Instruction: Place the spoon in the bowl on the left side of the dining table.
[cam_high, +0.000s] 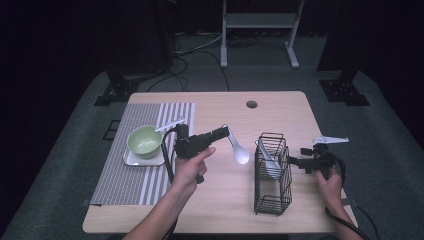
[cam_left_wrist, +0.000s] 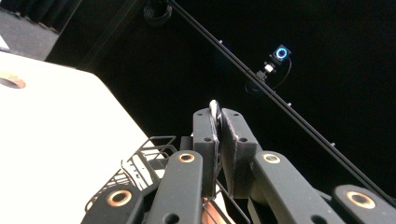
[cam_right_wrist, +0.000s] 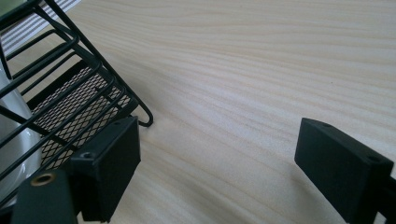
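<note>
we hold the spoon (cam_high: 237, 148) clamped by its handle in our left gripper (cam_high: 223, 132), mid-carry, at 9 o'clock of the rack (cam_high: 272, 200). right gripper (cam_high: 291, 160) gapes empty. next: lower it bowl-first in.

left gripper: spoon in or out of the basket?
Out. Left gripper holds the white spoon in the air, left of the wire basket.

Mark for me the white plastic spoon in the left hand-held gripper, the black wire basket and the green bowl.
White plastic spoon (cam_high: 240, 154): high view, on its scoop.
Black wire basket (cam_high: 272, 200): high view, on its near mesh wall.
Green bowl (cam_high: 143, 140): high view, on its inner surface.
</note>
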